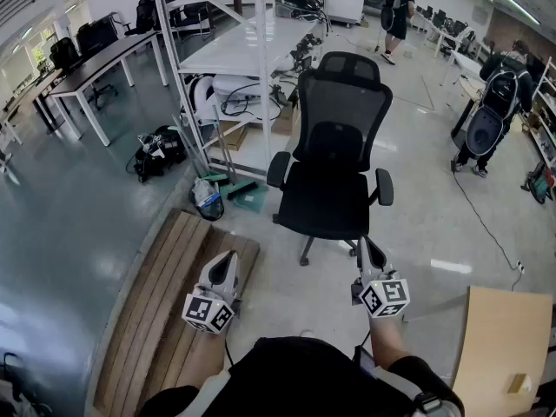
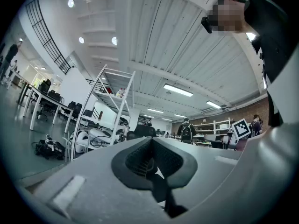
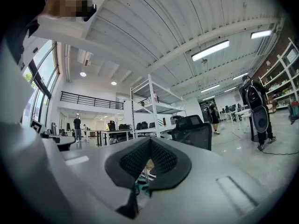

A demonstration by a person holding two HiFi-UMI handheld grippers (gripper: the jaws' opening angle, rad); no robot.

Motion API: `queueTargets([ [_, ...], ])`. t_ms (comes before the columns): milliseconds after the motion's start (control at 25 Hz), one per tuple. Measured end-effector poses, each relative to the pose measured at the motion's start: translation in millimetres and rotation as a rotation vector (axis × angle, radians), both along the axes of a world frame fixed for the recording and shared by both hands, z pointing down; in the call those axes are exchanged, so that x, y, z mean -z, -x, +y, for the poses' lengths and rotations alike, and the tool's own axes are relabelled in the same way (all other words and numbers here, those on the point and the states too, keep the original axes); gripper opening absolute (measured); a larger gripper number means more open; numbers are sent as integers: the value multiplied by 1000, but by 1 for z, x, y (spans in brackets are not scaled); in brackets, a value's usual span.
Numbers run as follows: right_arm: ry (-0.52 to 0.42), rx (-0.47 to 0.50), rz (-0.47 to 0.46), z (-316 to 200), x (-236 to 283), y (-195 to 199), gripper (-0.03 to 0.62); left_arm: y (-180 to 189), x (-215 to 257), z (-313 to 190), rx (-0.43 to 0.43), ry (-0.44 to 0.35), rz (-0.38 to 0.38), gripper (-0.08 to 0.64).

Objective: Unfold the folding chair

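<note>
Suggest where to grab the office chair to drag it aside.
The chair faces us, seat forward, backrest on the far side. Its armrest juts out sideways, slim and bare, nearest the right tool. Probably come from the front, jaws across the pad. The tool is shut, so open it first.

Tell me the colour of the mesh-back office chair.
The office chair is black; head view shows it best.

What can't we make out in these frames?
- Head view: tan panel, cut off by the bottom-right edge; folding chair or not, unclear.
- Head view: slatted wooden panel, near end hidden by the left gripper and the person's torso.
- Right gripper view: office chair, seat and base hidden behind the right gripper.
</note>
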State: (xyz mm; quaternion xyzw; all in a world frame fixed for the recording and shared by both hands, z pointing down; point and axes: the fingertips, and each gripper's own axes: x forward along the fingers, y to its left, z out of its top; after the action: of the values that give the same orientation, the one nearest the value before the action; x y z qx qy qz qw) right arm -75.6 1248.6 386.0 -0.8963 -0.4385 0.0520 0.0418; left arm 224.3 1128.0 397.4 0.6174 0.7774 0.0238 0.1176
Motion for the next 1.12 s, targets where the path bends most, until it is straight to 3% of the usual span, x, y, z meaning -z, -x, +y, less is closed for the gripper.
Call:
queueTargets([
  [520, -10, 8, -9, -4, 0, -11, 2, -12, -4, -3, 7, -21, -13, -2],
  [800, 4, 61, 7, -9, 3, -24, 3, -16, -6, -12, 31, -24, -18, -2],
  [920, 3, 95, 12, -11, 3, -40, 3, -27, -6, -24, 73, -22, -18, -2],
  [1120, -9, 170, 7, -16, 0, -77, 3, -62, -9, -61, 227, -20, -28, -2],
])
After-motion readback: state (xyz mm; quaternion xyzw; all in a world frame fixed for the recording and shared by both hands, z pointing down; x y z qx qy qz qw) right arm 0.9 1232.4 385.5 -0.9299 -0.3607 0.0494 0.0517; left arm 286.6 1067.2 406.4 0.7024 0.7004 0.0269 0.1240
